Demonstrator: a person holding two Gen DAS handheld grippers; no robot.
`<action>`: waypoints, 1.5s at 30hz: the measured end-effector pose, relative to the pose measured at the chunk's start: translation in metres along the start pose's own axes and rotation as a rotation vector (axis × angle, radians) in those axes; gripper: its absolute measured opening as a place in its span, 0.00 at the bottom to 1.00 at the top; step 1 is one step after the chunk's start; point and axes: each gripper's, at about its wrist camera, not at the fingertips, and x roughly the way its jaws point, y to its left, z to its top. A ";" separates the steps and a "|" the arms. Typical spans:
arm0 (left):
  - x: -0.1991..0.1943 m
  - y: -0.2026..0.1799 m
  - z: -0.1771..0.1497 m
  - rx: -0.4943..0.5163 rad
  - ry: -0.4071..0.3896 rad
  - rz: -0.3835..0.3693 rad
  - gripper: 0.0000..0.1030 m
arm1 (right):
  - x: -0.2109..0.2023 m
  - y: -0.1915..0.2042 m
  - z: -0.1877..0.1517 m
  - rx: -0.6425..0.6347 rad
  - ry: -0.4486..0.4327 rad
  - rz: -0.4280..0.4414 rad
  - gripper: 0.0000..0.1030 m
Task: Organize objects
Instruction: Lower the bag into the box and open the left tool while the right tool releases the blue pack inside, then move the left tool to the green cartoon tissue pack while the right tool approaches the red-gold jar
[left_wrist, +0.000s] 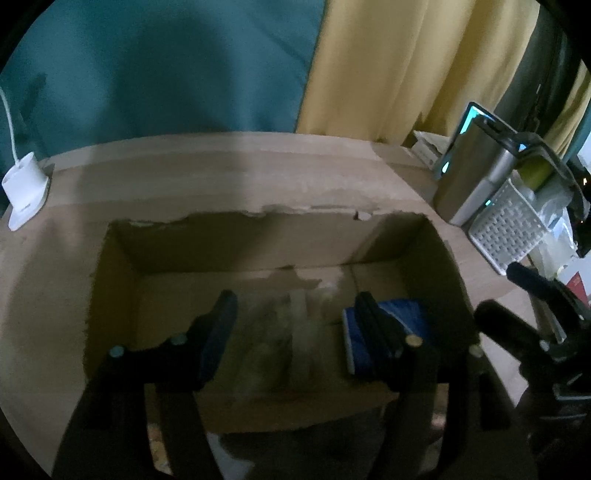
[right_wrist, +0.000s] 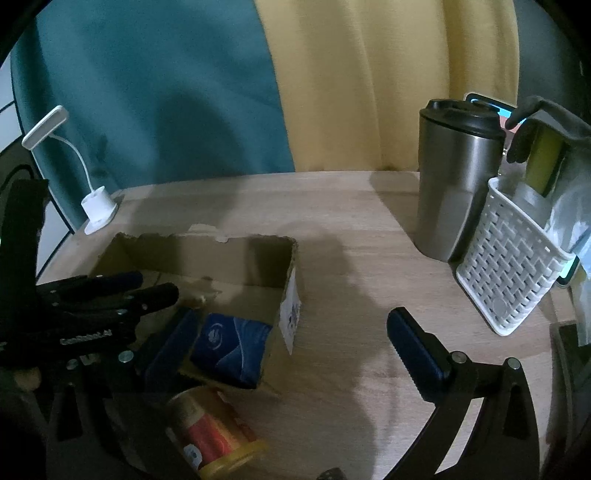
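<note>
An open cardboard box (left_wrist: 207, 254) stands on the wooden table; it also shows in the right wrist view (right_wrist: 255, 258). A blue packet (right_wrist: 231, 349) lies in its right part, also in the left wrist view (left_wrist: 402, 314). A blurred pale clear object (left_wrist: 291, 332) sits in the box between the fingers of my left gripper (left_wrist: 295, 317), which is open above the box. My right gripper (right_wrist: 291, 343) is open and empty, low over the table at the box's right side. An orange and yellow can (right_wrist: 210, 432) lies on its side in front of the box.
A steel tumbler with a black lid (right_wrist: 454, 184) and a white woven basket (right_wrist: 509, 266) holding a yellow-green item stand at the right. A white desk lamp (right_wrist: 96, 206) stands at the back left. Teal and yellow curtains hang behind the table.
</note>
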 end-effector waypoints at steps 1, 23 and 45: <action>-0.002 0.000 -0.001 -0.001 -0.003 -0.001 0.66 | 0.000 0.001 0.000 -0.003 0.000 0.001 1.00; -0.048 0.026 -0.025 -0.027 -0.086 -0.003 0.76 | -0.025 0.033 -0.015 -0.030 0.005 -0.023 1.00; -0.070 0.050 -0.059 -0.037 -0.094 0.003 0.76 | -0.030 0.052 -0.042 -0.038 0.041 -0.044 0.98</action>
